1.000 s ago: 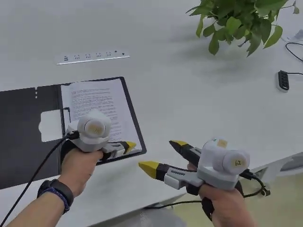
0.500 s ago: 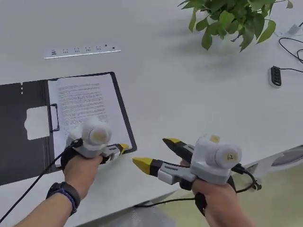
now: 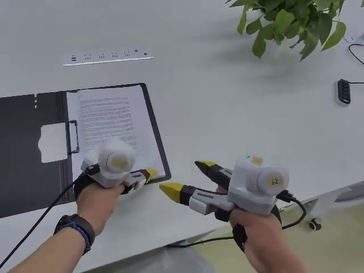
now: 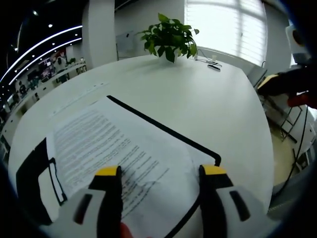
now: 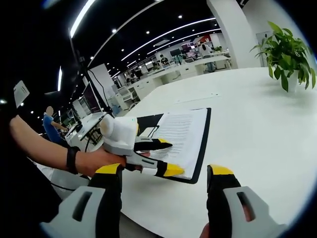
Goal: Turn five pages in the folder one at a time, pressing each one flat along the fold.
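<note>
In the head view, the left tool (image 3: 145,176) is held at the near right corner of the top page (image 3: 111,122); only one sheet should be pinched there, then pressed flat along the fold. The folder (image 3: 25,165) is laid open at the near left of the tabletop (image 3: 239,102), its long axis directed away from the person, toward the power strip (image 3: 108,57). In the left gripper view, the jaws are seen spread and empty. In the right gripper view, the right tool (image 5: 165,173) is spread too

Plant (image 3: 296,23) cropped at top, folder (image 3: 23,165) cropped left, page text (image 3: 108,125) unreadable
</note>
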`<state>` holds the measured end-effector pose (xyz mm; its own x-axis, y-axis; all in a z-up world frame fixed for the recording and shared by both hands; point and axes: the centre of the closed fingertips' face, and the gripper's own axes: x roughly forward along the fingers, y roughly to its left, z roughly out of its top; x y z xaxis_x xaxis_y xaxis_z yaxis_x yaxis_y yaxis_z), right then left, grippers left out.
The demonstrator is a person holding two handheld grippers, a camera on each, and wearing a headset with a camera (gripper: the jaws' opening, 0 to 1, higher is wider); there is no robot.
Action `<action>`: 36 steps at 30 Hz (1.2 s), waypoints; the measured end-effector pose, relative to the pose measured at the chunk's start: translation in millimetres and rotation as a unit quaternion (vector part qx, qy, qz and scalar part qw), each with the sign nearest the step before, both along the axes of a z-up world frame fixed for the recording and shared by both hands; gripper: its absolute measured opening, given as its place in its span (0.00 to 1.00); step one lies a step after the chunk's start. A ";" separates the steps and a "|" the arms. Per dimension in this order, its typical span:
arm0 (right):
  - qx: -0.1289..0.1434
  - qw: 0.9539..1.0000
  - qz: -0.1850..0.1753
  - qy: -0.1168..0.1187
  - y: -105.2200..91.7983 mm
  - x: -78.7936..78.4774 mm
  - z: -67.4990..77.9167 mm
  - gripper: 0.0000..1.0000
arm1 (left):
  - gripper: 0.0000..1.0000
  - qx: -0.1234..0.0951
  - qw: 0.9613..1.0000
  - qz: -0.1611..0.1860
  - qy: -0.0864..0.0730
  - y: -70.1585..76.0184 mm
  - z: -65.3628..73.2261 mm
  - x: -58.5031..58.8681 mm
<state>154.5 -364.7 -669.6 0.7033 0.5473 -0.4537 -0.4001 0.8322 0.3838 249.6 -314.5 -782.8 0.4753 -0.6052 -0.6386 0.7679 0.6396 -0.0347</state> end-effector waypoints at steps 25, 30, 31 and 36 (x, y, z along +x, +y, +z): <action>0.044 0.999 0.013 0.020 21.4 72.0 -44.3 0.60 | 0.36 -0.051 0.997 0.046 0.029 12.7 5.4 6.0; 0.057 0.998 0.015 0.029 30.4 84.0 -56.8 0.58 | 0.36 -0.055 0.997 0.046 0.031 13.7 5.6 3.8; 0.057 0.998 0.016 0.032 32.3 85.2 -60.1 0.58 | 0.36 -0.057 0.997 0.046 0.032 14.1 5.7 3.5; 0.070 0.996 0.020 0.046 40.4 87.5 -68.6 0.57 | 0.35 -0.061 0.996 0.047 0.033 15.1 5.8 1.8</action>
